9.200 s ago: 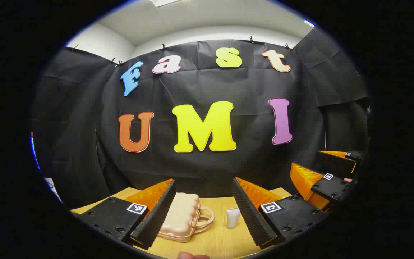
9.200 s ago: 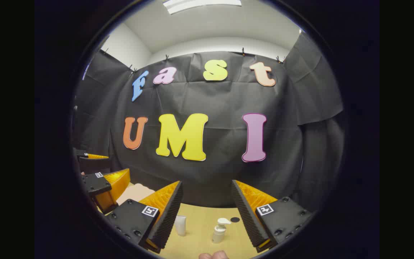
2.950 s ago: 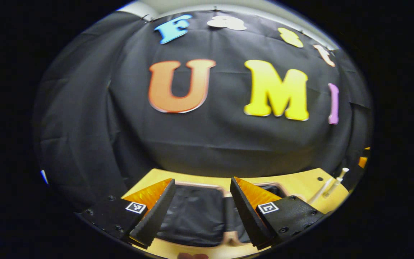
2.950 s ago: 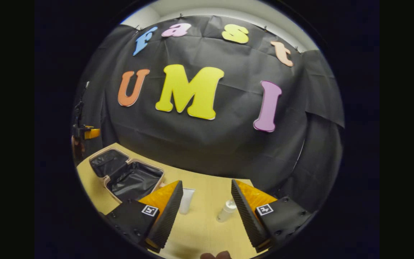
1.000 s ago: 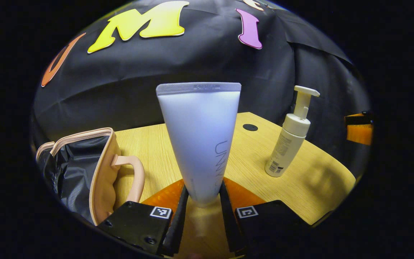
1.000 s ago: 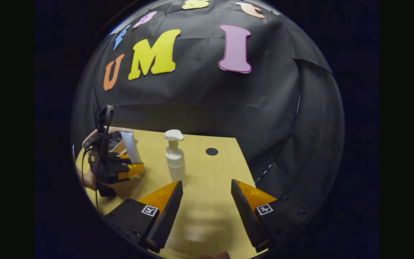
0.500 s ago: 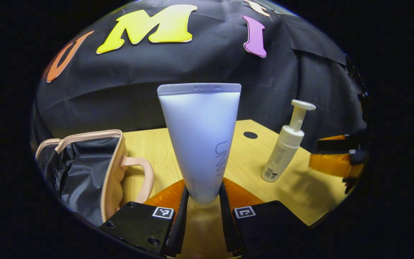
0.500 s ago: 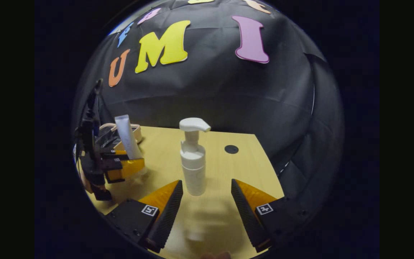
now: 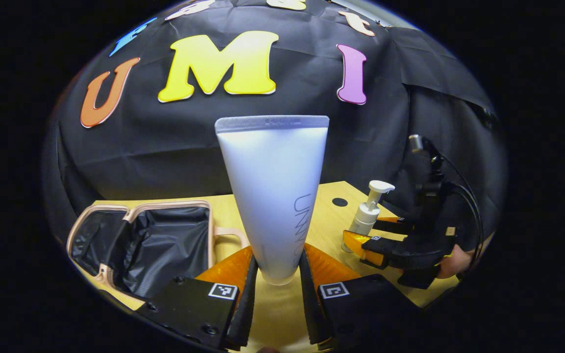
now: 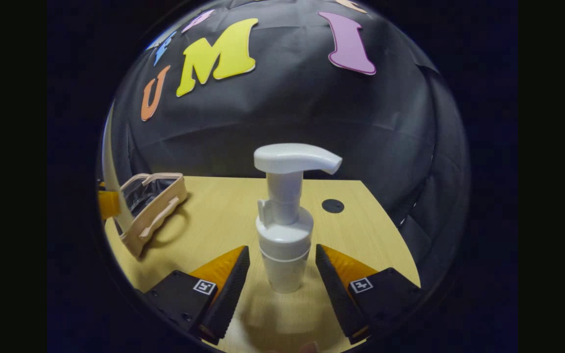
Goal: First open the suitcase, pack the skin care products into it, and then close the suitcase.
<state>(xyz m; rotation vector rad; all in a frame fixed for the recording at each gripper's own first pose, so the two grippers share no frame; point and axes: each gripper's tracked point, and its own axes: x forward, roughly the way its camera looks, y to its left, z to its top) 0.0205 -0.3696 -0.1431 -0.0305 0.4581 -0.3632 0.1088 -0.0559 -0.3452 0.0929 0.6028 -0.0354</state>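
White tube (image 9: 275, 196) pinched low by left gripper (image 9: 277, 294), upright for dropping into opened suitcase (image 9: 165, 240) | right gripper (image 10: 282, 279) agape, straddling pump bottle (image 10: 285, 230) (no contact yet) on table (image 10: 223, 215)

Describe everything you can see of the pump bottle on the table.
The pump bottle is white, plastic-looking, with a round body, a stepped collar and a pump head whose spout points right in the right gripper view. It stands upright on the wooden table, between the open fingers of the right tool, which do not press on it. In the left gripper view it stands beyond that tool.
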